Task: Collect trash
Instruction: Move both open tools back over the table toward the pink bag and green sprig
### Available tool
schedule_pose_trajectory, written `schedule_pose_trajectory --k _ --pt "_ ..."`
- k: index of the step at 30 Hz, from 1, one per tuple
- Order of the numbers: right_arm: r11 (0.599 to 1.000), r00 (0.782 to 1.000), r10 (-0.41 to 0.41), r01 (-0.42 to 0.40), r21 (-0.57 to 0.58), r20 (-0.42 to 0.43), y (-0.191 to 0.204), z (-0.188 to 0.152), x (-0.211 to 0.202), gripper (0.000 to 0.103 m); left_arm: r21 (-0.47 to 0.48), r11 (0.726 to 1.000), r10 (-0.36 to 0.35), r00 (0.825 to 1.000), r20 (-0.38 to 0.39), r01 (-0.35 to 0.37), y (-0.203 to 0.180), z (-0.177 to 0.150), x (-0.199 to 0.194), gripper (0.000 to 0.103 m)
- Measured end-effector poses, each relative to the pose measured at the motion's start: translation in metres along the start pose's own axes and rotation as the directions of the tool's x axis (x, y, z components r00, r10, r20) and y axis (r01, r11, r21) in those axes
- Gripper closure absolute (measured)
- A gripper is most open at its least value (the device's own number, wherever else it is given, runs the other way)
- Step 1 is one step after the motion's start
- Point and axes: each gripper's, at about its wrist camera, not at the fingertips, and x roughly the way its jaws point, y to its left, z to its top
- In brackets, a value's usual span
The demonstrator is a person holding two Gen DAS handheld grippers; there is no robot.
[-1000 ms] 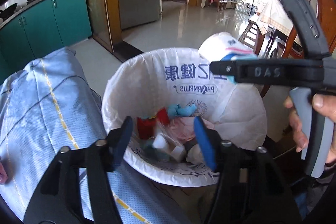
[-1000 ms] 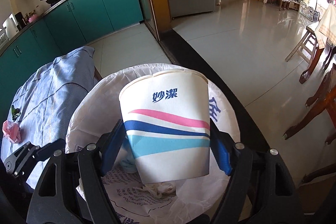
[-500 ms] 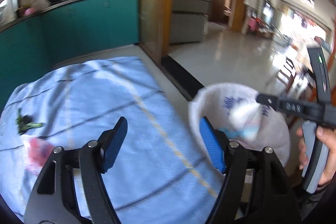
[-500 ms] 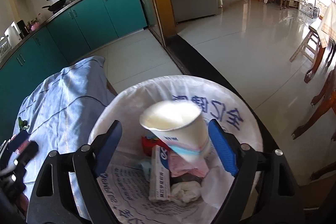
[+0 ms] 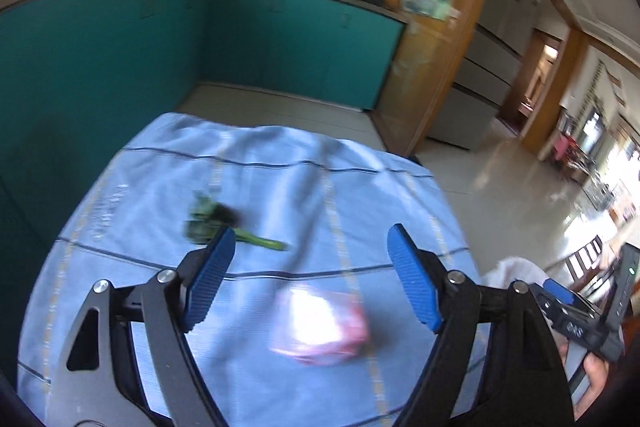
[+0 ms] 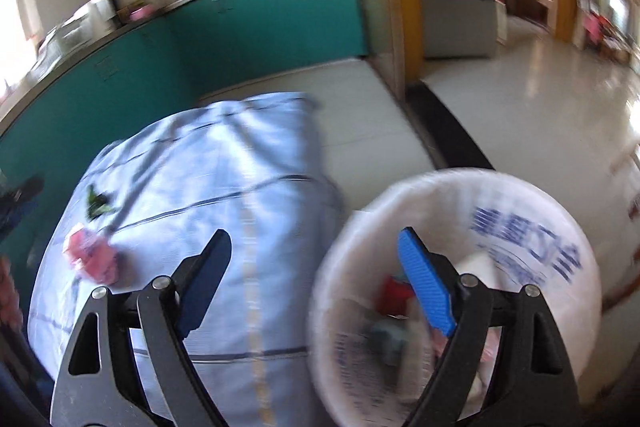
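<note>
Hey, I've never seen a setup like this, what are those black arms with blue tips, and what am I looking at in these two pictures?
Those are hand-held tongs, one in each of a person's hands, each carrying a camera that looks out along its fingers. In the left camera's picture, the left tongs hover over a blue cloth bearing a pink wrapper and a green scrap; their jaws are opening, with nothing between them. In the right camera's picture, the right tongs are open and empty, beside a bin lined with a white bag holding trash.

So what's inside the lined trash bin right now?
The trash bin holds a heap of blurred trash: a red piece, something teal, white paper. The right tool's finger covers part; lower layers are hidden.
</note>
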Motion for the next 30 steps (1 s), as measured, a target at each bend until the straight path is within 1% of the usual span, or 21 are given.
schedule_pose_trajectory --k 1,2,3,4,6,8,10,12,14,16,17,18,20,21,22,24,25,26,27,28,30 --pt "0.999 1.0 0.028 -0.028 -0.021 0.002 0.01 0.001 0.002 0.02 -0.003 1.0 0.021 1.0 0.002 -0.021 0.009 0.001 0.0 0.024" --pt "0.996 0.997 0.077 -0.077 -0.047 -0.002 0.025 0.001 0.003 0.018 -0.001 0.999 0.041 0.999 0.001 -0.041 0.015 0.002 0.0 0.024" --pt "0.985 0.989 0.149 -0.15 -0.084 -0.017 0.045 0.0 0.007 0.016 0.001 0.998 0.059 0.998 -0.001 -0.059 0.022 0.002 0.001 0.024" --pt "0.975 0.981 0.19 -0.192 -0.11 -0.031 0.06 -0.001 0.01 0.014 0.004 0.997 0.081 0.997 -0.005 -0.081 0.03 0.002 0.002 0.024" --pt "0.941 0.96 0.266 -0.279 -0.194 -0.087 0.102 -0.006 0.02 0.013 0.002 0.993 0.117 0.993 -0.025 -0.117 0.047 0.003 0.009 0.023" --pt "0.907 0.946 0.301 -0.322 -0.271 -0.117 0.14 -0.009 0.025 0.013 -0.009 0.99 0.14 0.989 -0.045 -0.141 0.059 0.004 0.017 0.022" --pt "0.877 0.938 0.322 -0.348 -0.332 -0.133 0.173 -0.01 0.033 0.013 -0.031 0.992 0.123 0.989 -0.082 -0.126 0.067 0.013 0.035 0.021" --pt "0.862 0.937 0.313 -0.348 -0.369 -0.152 0.201 -0.01 0.046 0.012 -0.042 0.994 0.099 0.99 -0.105 -0.104 0.071 0.017 0.051 0.021" --pt "0.86 0.938 0.298 -0.345 -0.376 -0.179 0.216 -0.01 0.062 0.012 -0.052 0.993 0.098 0.984 -0.147 -0.107 0.077 0.016 0.073 0.021" --pt "0.864 0.937 0.277 -0.339 -0.372 -0.212 0.225 -0.012 0.08 0.012 -0.065 0.992 0.094 0.971 -0.218 -0.11 0.083 0.012 0.096 0.021" --pt "0.868 0.937 0.27 -0.337 -0.365 -0.224 0.226 -0.013 0.088 0.013 -0.068 0.991 0.096 0.967 -0.236 -0.115 0.083 0.011 0.103 0.021" --pt "0.873 0.935 0.27 -0.339 -0.351 -0.231 0.223 -0.014 0.094 0.017 -0.067 0.99 0.104 0.962 -0.253 -0.125 0.085 0.01 0.111 0.021" --pt "0.883 0.928 0.276 -0.348 -0.315 -0.251 0.218 -0.015 0.1 0.035 -0.054 0.99 0.109 0.957 -0.267 -0.128 0.085 0.007 0.121 0.025" --pt "0.886 0.925 0.285 -0.354 -0.299 -0.25 0.214 -0.014 0.101 0.036 -0.043 0.991 0.114 0.955 -0.275 -0.13 0.084 0.006 0.124 0.031" --pt "0.888 0.925 0.289 -0.355 -0.293 -0.246 0.213 -0.015 0.1 0.038 -0.026 0.991 0.122 0.951 -0.285 -0.135 0.083 0.005 0.127 0.042" --pt "0.889 0.927 0.291 -0.353 -0.293 -0.237 0.21 -0.014 0.097 0.041 -0.002 0.99 0.132 0.946 -0.297 -0.139 0.082 0.002 0.133 0.053" --pt "0.887 0.926 0.297 -0.358 -0.291 -0.233 0.208 -0.014 0.095 0.042 0.012 0.991 0.128 0.95 -0.286 -0.13 0.08 0.002 0.132 0.066" --pt "0.885 0.923 0.307 -0.366 -0.287 -0.231 0.207 -0.014 0.093 0.043 0.019 0.994 0.106 0.952 -0.288 -0.105 0.077 0.001 0.132 0.072" --pt "0.884 0.923 0.312 -0.369 -0.287 -0.226 0.207 -0.014 0.09 0.044 0.034 0.993 0.118 0.954 -0.277 -0.113 0.074 0.002 0.128 0.078" --pt "0.884 0.925 0.31 -0.365 -0.29 -0.219 0.206 -0.014 0.088 0.044 0.047 0.991 0.132 0.956 -0.263 -0.124 0.072 0.002 0.126 0.084" --pt "0.888 0.933 0.301 -0.349 -0.298 -0.197 0.2 -0.014 0.08 0.044 0.047 0.992 0.125 0.963 -0.238 -0.117 0.071 0.004 0.116 0.09"
